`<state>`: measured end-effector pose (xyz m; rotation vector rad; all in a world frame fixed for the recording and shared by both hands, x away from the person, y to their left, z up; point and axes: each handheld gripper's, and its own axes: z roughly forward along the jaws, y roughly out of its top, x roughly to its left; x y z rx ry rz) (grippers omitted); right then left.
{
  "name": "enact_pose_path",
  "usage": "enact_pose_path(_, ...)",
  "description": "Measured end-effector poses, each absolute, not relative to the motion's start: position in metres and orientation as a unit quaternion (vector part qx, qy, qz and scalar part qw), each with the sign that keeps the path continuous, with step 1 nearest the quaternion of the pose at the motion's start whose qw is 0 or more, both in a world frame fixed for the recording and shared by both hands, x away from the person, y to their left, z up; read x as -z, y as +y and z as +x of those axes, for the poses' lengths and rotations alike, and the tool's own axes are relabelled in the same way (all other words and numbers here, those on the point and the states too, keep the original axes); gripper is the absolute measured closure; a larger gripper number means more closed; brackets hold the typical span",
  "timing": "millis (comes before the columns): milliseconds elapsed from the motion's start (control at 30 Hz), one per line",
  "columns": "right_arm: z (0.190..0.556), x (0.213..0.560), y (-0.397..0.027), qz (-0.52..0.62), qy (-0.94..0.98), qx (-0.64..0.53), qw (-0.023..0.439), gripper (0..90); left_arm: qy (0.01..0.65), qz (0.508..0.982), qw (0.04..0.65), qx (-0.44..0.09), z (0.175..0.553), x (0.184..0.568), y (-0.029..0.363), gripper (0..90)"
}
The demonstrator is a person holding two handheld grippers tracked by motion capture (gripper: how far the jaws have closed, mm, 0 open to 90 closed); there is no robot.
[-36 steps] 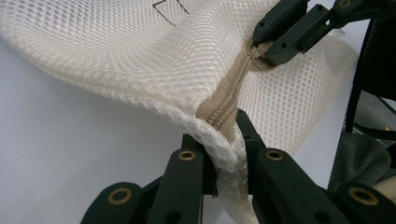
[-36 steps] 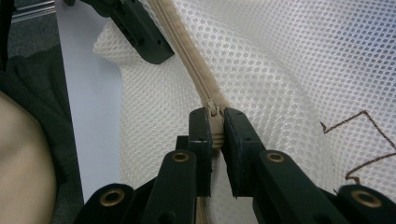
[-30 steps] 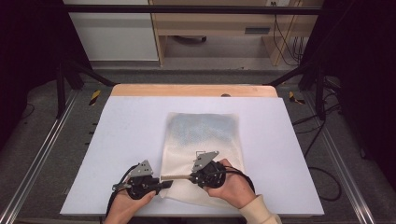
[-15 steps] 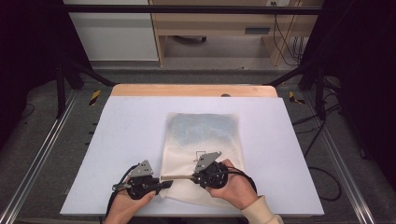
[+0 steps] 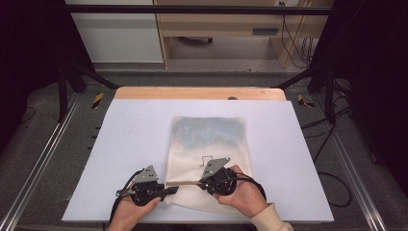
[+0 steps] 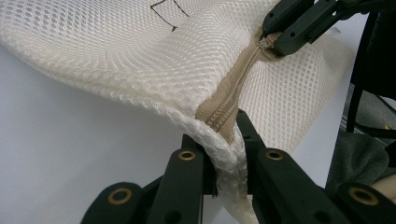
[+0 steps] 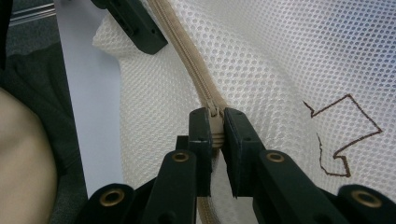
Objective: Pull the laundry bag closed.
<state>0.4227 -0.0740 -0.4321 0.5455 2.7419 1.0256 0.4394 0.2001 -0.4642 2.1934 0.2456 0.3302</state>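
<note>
A cream mesh laundry bag (image 5: 208, 144) lies on the white table, its near end lifted between both hands. A tan zipper (image 5: 185, 183) runs along that near end. My left gripper (image 5: 169, 191) is shut on the bag's corner (image 6: 223, 154), where the zipper ends. My right gripper (image 5: 201, 182) is shut on the zipper pull (image 7: 214, 122), the tan tape (image 7: 187, 51) stretching away toward the left gripper (image 7: 133, 23). In the left gripper view the right gripper (image 6: 299, 25) pinches the slider further along the zipper. A brown arrow outline (image 7: 343, 135) is drawn on the mesh.
The white table top (image 5: 130, 139) has a wooden strip (image 5: 197, 93) along its far edge. Metal rails (image 5: 43, 159) run down both sides. Black cables (image 5: 257, 185) trail from the grippers near the front edge. A cabinet and shelf stand beyond the table.
</note>
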Motion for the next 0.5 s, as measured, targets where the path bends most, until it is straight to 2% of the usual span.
enact_pose_path(500,0.4213,0.4323,-0.0821,0.191,0.916,-0.341,0.086,82.2,0.097,0.883,0.439,-0.134,0.4370,0.4656,0.1928,83.6)
